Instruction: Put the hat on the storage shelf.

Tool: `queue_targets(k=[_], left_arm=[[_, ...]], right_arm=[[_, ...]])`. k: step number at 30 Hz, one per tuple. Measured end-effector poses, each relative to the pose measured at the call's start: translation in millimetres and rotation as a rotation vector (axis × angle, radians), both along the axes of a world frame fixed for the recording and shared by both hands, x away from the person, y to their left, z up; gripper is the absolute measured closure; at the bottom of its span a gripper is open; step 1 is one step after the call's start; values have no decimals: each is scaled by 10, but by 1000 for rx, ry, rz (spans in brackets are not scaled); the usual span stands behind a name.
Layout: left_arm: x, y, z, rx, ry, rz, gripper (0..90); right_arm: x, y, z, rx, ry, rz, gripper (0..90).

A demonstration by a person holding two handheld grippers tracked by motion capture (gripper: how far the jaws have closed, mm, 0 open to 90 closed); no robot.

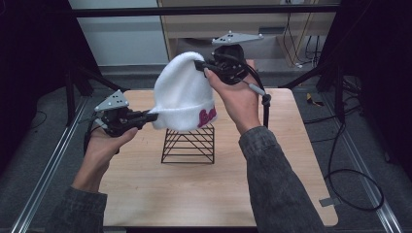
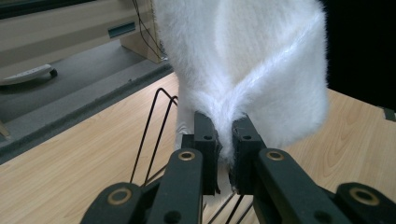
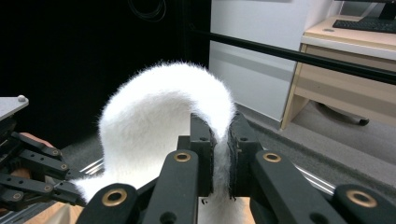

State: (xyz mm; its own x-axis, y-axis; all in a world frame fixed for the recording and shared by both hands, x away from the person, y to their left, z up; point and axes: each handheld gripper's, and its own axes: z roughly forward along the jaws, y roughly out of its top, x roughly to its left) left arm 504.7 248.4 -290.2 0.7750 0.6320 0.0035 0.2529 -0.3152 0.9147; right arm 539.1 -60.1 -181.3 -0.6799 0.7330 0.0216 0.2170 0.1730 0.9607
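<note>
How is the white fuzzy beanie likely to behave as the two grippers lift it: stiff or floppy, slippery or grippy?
Probably floppy: the white beanie bends and folds where the left gripper pinches its cuff and the right gripper its crown. Likely light, since two small pinches hold it above the black wire stand. Its fuzzy knit bunches between the pads, so slipping seems unlikely.
</note>
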Motion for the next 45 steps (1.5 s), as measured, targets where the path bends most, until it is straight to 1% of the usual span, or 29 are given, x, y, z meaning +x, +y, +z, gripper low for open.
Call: queue_targets(k=[2, 3, 5, 6, 8, 9, 11, 12, 13, 14, 15, 16, 19, 21, 23, 25, 26, 31, 32, 35, 36, 37, 38, 41, 44, 45], left_arm=[[-11, 3, 6, -3, 1, -3, 835], [-36, 1, 17, 0, -2, -10, 834], [-44, -3, 19, 7, -5, -7, 834], [-37, -14, 10, 33, -15, 10, 834], [-1, -21, -14, 51, -12, 21, 834], [43, -30, -37, 56, -5, 24, 834], [97, -42, -63, 67, -6, 35, 834], [97, -42, -63, 67, -6, 35, 834], [154, -55, -104, 90, -5, 48, 834], [184, -61, -130, 98, -1, 49, 834], [184, -61, -130, 98, -1, 49, 834], [238, -66, -185, 114, 5, 57, 834], [307, -72, -254, 124, 14, 71, 834], [345, -83, -290, 132, 14, 79, 834], [364, -90, -307, 136, 14, 83, 834], [398, -102, -337, 145, 14, 92, 834], [418, -100, -360, 142, 17, 98, 834], [448, -77, -409, 147, 13, 116, 835], [455, -61, -432, 145, 18, 120, 835], [476, -55, -491, 152, 24, 124, 834], [476, -55, -491, 152, 24, 124, 835], [484, -57, -531, 153, 26, 123, 835], [484, -57, -531, 153, 26, 123, 835], [502, -57, -591, 153, 28, 128, 834], [509, -64, -612, 155, 28, 129, 834], [519, -77, -639, 163, 28, 131, 835]], right_arm=[[-23, -6, 24, 2, -2, 3, 834], [-34, -10, 31, 2, 0, 3, 834], [-37, -12, 31, 1, 1, 3, 834], [-38, -11, 25, -5, 1, -1, 834], [-5, -8, -18, -13, 7, -5, 834], [50, -9, -76, -11, 17, -10, 834], [115, -12, -138, -7, 28, -14, 834], [115, -12, -138, -7, 28, -14, 834], [183, -17, -203, -5, 43, -17, 833], [206, -17, -228, -6, 49, -18, 833], [236, -17, -264, -8, 56, -18, 833], [268, -16, -308, -11, 63, -20, 833], [321, -9, -400, -6, 72, -18, 833], [348, 2, -459, -16, 72, -19, 833], [360, 10, -485, -24, 69, -20, 833], [386, 17, -534, -22, 73, -18, 833], [403, 21, -563, -23, 74, -21, 833], [411, 25, -600, -25, 76, -16, 833], [395, 30, -613, -23, 69, -8, 833], [364, 43, -629, -43, 55, 15, 833], [364, 43, -629, -43, 55, 15, 833], [342, 40, -648, -63, 43, 31, 833], [342, 40, -648, -63, 43, 31, 833], [295, 12, -686, -60, 46, 39, 833], [294, 13, -707, -70, 37, 48, 833], [305, 14, -735, -76, 40, 53, 833]])
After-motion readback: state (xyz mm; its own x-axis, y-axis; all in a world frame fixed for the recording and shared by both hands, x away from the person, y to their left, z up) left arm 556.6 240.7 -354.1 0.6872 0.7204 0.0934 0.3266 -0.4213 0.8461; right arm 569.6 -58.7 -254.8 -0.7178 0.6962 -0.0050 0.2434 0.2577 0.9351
